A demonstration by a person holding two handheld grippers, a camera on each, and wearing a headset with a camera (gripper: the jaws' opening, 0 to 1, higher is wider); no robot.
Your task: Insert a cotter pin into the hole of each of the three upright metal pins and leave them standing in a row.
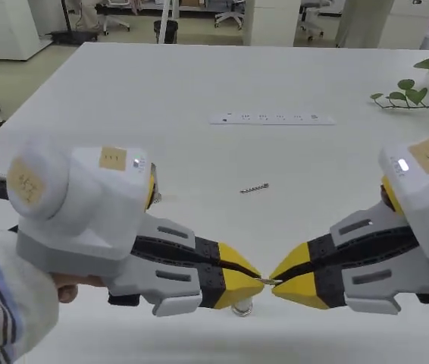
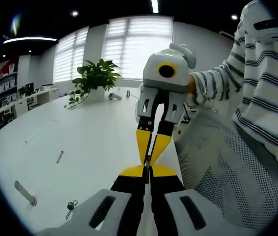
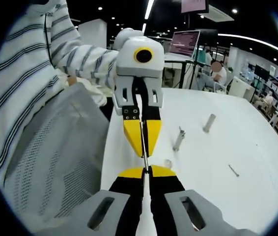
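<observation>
So the left hand-held gripper (image 1: 258, 274) and the right hand-held gripper (image 1: 274, 280) are nose to nose low over the desk (image 1: 199, 91). Both have their jaws pressed together, and each looks to be pinching one end of the cotter pin (image 1: 267, 281). That's a thin bright sliver of wire bridging the two yellow tips, lying about level. Right under the tips, at the near edge, stands a metal pin (image 1: 241, 307), a short shiny stub with only its top peeking out. I can't make out its hole from here. My take: let one side do the holding so the two aren't fighting over the wire. Grip well back so plenty of wire sticks out, line it up square to the hole, then push slow. A sideways nudge could tip the pin, so steady it with the free gripper. Two more pins (image 3: 179, 139) (image 3: 208, 123) sit further out, and a loose cotter pin (image 1: 254, 188) lies mid-desk for later.
</observation>
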